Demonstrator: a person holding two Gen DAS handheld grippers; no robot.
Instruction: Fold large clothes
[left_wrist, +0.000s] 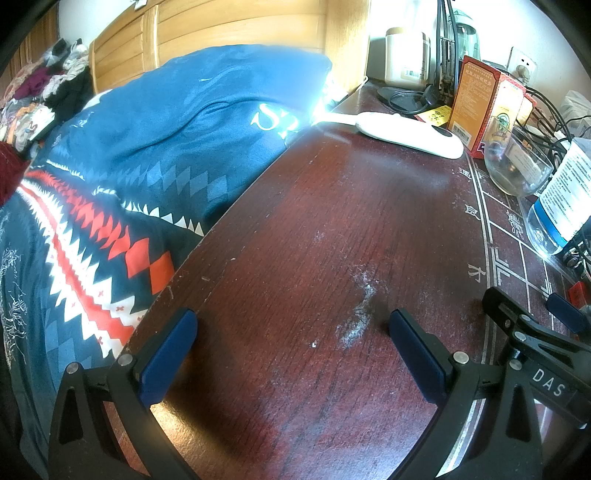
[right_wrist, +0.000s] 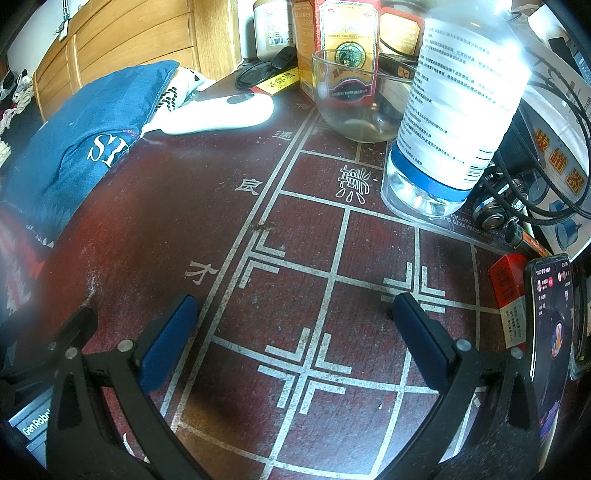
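My left gripper (left_wrist: 291, 325) hovers open over a dark red wooden table (left_wrist: 295, 240), nothing between its blue pads. My right gripper (right_wrist: 293, 314) is also open, above the white grid lines painted on the same table (right_wrist: 207, 192); its black frame (left_wrist: 532, 332) shows at the right edge of the left wrist view. Beside the table's left edge lies blue bedding (left_wrist: 177, 122) with a red and white zigzag pattern, the same blue bedding (right_wrist: 81, 122) at the left of the right wrist view. A pile of clothes (left_wrist: 40, 88) sits far left by the wooden headboard. No garment is held.
A white flat device (left_wrist: 410, 133), an orange box (left_wrist: 476, 103), a glass bowl (left_wrist: 517, 162), a water bottle (right_wrist: 454, 110), cables and a jar (left_wrist: 406, 55) crowd the table's back and right. A lit phone (right_wrist: 550, 332) and red box (right_wrist: 509, 291) lie at the right.
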